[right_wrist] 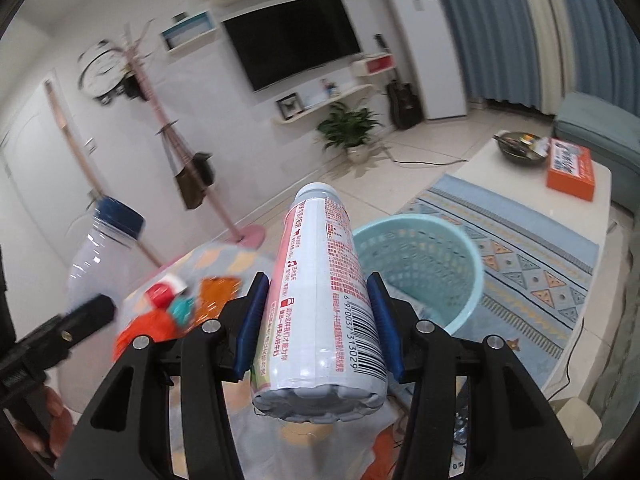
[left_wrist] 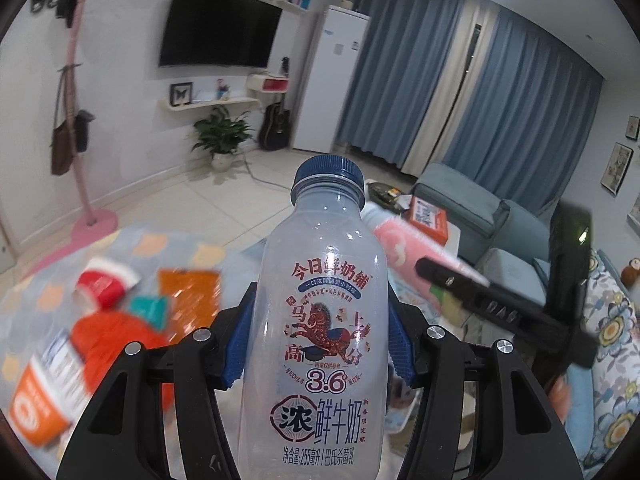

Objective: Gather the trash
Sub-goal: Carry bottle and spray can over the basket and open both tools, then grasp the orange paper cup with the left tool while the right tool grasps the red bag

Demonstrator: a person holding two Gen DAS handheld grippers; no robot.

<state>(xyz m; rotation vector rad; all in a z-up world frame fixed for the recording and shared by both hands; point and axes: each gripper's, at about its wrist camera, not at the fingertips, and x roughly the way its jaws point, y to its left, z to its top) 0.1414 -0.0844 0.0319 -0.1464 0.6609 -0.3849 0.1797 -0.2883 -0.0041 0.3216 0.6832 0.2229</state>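
Left gripper (left_wrist: 318, 346) is raised and level, its blue-padded fingers (left_wrist: 237, 350) pressed on either side of a clear bottle (left_wrist: 320, 320), holding it upright. Right gripper (right_wrist: 318, 326) is up as well, blue fingers (right_wrist: 251, 320) clamped on a pink-and-white bottle (right_wrist: 322, 304) that leans away from the camera. Each gripper shows at the edge of the other's view, side by side.

Patterned tablecloth (left_wrist: 48, 292) — red cup (left_wrist: 105, 285), orange wrappers (left_wrist: 112, 340) lying on it.
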